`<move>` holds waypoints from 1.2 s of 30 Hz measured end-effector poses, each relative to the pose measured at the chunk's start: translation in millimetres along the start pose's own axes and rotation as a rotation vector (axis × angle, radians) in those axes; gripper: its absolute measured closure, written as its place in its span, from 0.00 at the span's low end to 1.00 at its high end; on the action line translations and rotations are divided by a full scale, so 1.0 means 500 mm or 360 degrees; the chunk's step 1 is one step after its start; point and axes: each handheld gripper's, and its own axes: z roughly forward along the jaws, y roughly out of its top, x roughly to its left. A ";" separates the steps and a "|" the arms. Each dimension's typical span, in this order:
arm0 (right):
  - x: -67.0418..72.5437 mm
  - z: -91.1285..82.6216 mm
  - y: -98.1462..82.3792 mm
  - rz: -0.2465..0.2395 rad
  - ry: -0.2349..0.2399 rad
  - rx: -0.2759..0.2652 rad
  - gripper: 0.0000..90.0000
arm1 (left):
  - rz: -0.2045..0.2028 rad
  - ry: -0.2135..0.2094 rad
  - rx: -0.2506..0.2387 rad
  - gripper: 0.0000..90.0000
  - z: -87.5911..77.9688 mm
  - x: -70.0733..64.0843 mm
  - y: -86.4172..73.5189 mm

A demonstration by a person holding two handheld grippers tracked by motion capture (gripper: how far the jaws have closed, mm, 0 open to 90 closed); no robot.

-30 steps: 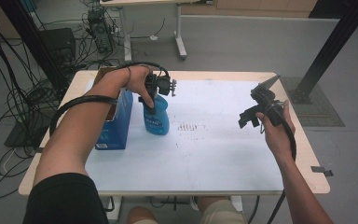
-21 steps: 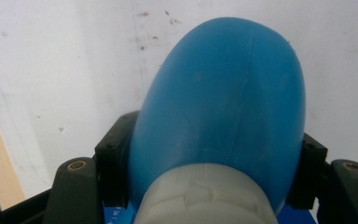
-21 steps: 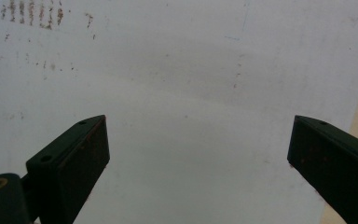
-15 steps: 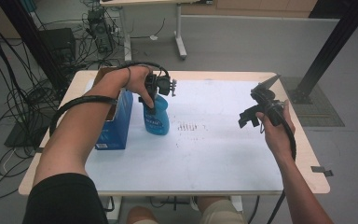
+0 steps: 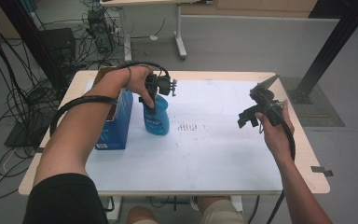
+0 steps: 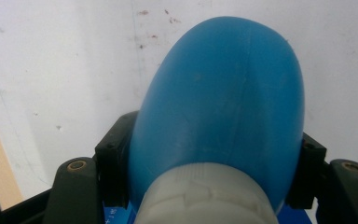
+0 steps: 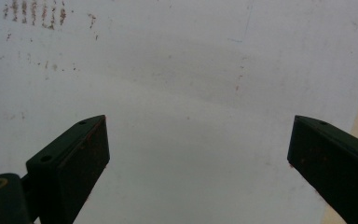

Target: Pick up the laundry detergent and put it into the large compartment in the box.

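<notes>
My left gripper comes down from above onto the blue bottle, jaws pressed against both sides just under its white cap. In the left gripper view the bottle's rounded blue body bulges out between the two black jaws, pads tight on it. The bottle stands upright on the white sheet that covers the table, at the sheet's left part, just beside a blue box that sits at the left edge.

My right gripper hangs above the right side of the sheet, well apart from the bottle. Its jaws stand wide apart with nothing between them. Below them lies bare white sheet, with small brownish marks toward the upper left of that view.
</notes>
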 end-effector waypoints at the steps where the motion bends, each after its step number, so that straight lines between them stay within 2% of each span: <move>1: 0.001 0.000 0.000 -0.0001 -0.0002 -0.0001 0.06 | 0.0000 0.0000 -0.0001 0.38 0.000 0.000 0.000; 36: 0.011 0.001 0.004 -0.0010 -0.0014 0.0001 0.06 | -0.0009 -0.0010 -0.0001 0.39 -0.001 0.002 -0.001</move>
